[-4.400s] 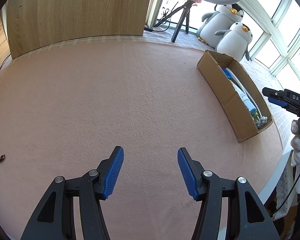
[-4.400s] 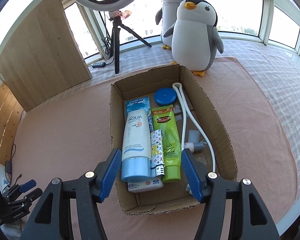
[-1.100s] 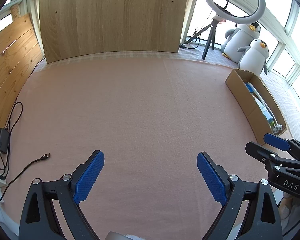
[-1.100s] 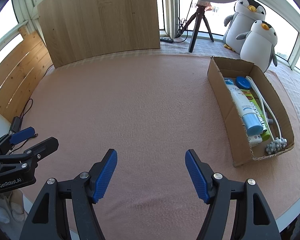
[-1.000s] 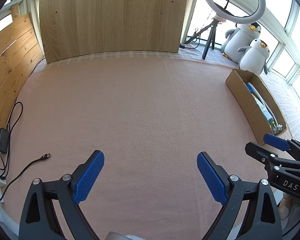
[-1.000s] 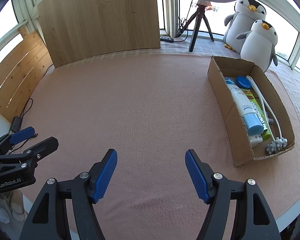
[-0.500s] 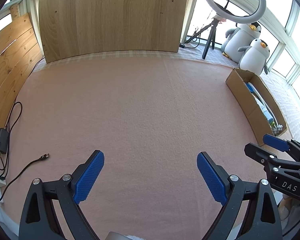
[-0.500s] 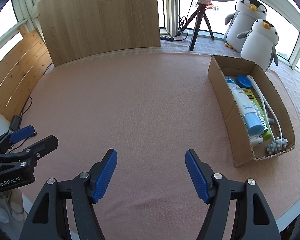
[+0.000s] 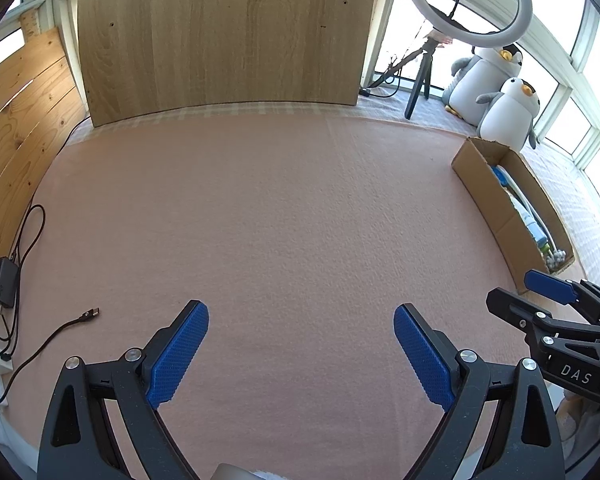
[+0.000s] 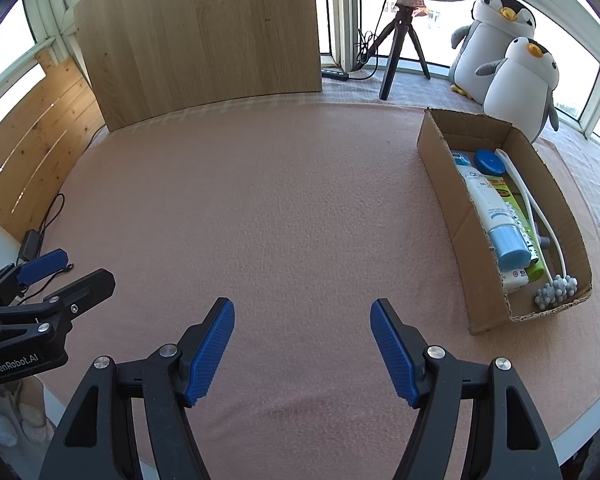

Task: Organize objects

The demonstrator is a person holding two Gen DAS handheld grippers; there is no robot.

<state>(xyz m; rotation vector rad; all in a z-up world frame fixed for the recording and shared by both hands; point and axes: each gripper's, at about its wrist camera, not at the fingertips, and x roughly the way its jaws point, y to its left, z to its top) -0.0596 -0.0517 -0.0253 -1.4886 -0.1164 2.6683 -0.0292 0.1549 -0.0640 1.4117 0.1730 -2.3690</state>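
Cardboard box [image 10: 452,216] sits apart; both grippers' jaws gape wide, empty.

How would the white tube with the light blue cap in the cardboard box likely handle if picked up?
The tube looks like soft plastic, so it would probably dent under a squeeze. Its glossy, rounded body may slip or roll. Other items pack it into the box, so lifting it may disturb them.

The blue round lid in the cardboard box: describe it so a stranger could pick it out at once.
Find the open cardboard box on the pink cloth, just in front of the smaller plush penguin. Look at the box's far end, nearest that penguin, where the blue round lid lies beside the white hose. It is the only flat disc there; its neighbours are long tubes.
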